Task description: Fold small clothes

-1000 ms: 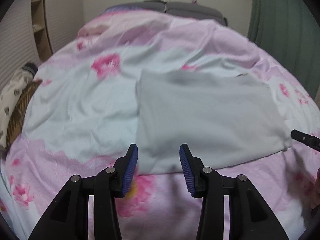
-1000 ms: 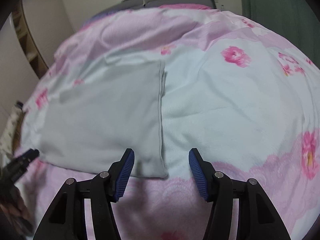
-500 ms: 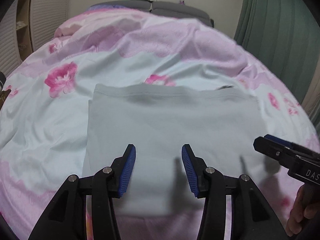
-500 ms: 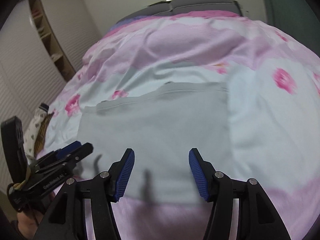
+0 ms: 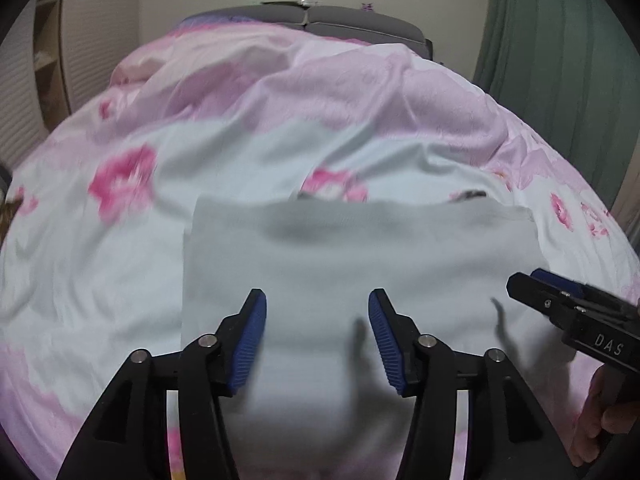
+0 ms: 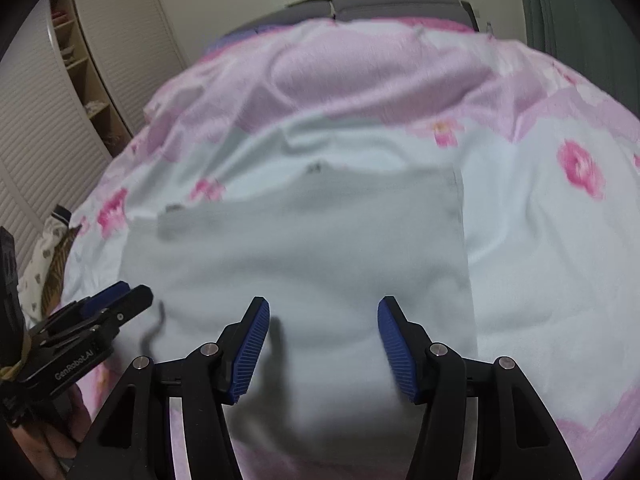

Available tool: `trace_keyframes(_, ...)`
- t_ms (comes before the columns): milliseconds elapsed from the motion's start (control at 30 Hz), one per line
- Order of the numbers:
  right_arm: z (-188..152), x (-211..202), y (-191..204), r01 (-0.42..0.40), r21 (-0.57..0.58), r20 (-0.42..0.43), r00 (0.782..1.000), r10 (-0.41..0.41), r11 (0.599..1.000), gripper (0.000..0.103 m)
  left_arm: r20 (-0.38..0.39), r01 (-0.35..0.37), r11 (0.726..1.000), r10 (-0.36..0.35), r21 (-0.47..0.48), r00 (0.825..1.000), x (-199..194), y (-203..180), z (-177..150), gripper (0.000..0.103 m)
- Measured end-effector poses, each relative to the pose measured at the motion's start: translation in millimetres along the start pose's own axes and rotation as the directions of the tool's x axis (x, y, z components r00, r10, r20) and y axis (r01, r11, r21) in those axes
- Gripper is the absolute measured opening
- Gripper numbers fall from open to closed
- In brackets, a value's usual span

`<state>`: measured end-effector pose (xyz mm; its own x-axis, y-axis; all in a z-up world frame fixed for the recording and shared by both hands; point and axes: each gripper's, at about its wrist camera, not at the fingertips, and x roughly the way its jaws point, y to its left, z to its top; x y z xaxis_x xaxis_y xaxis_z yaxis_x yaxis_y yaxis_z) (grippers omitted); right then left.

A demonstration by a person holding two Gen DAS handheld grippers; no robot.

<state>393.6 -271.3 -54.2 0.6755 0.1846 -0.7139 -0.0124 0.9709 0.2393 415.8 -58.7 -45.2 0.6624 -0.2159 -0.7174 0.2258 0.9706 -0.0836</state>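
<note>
A pale grey-blue garment (image 5: 344, 264) lies flat as a folded rectangle on the flowered bed; it also shows in the right wrist view (image 6: 312, 256). My left gripper (image 5: 316, 336) is open and empty, over the garment's near edge, left of its middle. My right gripper (image 6: 323, 344) is open and empty, over the near edge toward the garment's right side. Each gripper shows in the other's view: the right one at the right edge (image 5: 568, 308), the left one at the left edge (image 6: 96, 320).
The pink and pale-blue flowered duvet (image 5: 120, 216) covers the bed. A grey headboard (image 5: 344, 24) stands at the back, a green curtain (image 5: 560, 60) at the right, a louvred wardrobe (image 6: 48, 120) at the left. Patterned cloth (image 6: 44, 264) lies at the bed's left edge.
Both grippers have moved inward from the garment's near corners, to over its near edge, close to each other. Both stayed open. The garment has not moved.
</note>
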Motion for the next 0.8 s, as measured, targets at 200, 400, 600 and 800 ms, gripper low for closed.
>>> trace_keyframes(200,30,23,-9,0.036,0.004,-0.014,0.999,-0.036,0.999,0.057,-0.083,-0.055,0.998,0.053,-0.021,0.995,43,22,19,0.052)
trace_keyframes(400,30,22,-13,0.042,-0.006,-0.031,0.999,-0.042,0.999,0.057,-0.044,-0.032,0.999,0.03,-0.038,0.999,22,21,19,0.053)
trace_keyframes(600,9,-27,-28,0.012,0.059,0.02,1.0,-0.013,0.998,0.061,0.015,0.01,1.0,-0.01,-0.015,1.0,-29,-7,0,0.06)
trace_keyframes(800,-46,-76,-59,-0.013,0.167,0.009,1.0,0.012,0.986,0.068,0.023,0.052,0.998,-0.052,-0.021,0.998,-67,-38,-37,0.06)
